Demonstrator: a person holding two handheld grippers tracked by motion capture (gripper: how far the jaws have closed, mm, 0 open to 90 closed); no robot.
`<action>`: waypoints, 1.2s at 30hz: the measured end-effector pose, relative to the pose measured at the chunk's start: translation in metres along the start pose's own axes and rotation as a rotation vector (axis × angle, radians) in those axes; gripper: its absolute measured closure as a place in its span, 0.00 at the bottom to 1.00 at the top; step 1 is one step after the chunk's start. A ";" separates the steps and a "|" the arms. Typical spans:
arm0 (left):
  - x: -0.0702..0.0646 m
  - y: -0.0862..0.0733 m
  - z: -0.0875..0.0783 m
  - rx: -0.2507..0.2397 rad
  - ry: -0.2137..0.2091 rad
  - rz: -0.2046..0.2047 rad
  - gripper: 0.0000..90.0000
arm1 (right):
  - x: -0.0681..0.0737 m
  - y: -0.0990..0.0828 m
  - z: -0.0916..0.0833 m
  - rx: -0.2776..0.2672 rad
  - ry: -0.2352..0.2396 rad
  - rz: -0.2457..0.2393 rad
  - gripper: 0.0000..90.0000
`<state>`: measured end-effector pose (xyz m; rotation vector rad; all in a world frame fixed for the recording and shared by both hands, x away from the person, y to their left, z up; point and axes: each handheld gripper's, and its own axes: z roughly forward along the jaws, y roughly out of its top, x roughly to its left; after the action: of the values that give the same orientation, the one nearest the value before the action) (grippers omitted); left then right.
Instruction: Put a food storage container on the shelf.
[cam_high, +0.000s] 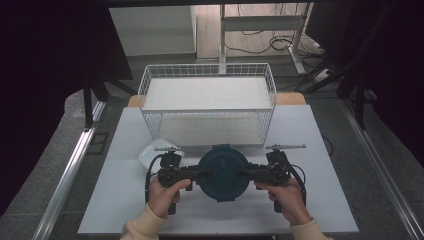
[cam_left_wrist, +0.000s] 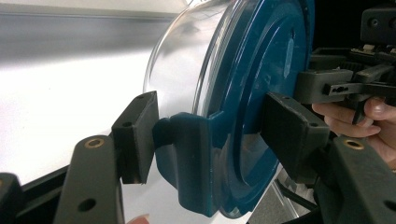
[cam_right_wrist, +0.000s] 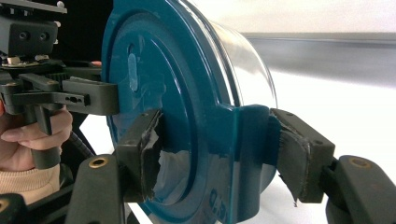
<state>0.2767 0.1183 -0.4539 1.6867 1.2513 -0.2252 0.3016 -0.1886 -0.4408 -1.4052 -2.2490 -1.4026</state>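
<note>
A round clear-plastic container with a dark teal clip-on lid sits at the near middle of the white table, before the white wire basket. The left gripper and right gripper each clamp 1 of its 2 side latch tabs. Rigid, light, glossy and probably slippery; the tabs look like the safest hold.

High view above table; tool views close, opposite sides, perhaps level, sharing blue lid
</note>
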 end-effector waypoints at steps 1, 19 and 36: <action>0.000 0.000 0.000 -0.001 0.001 0.000 0.42 | 0.000 0.001 0.000 0.001 0.000 0.000 0.41; -0.004 0.028 -0.011 -0.021 0.000 0.022 0.42 | 0.007 0.027 -0.004 -0.021 0.004 -0.034 0.42; -0.019 0.067 -0.033 -0.052 -0.001 0.050 0.42 | 0.026 0.069 -0.017 -0.046 0.004 -0.065 0.42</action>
<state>0.3096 0.1330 -0.3865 1.6704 1.2035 -0.1616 0.3346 -0.1767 -0.3734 -1.3523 -2.2939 -1.4847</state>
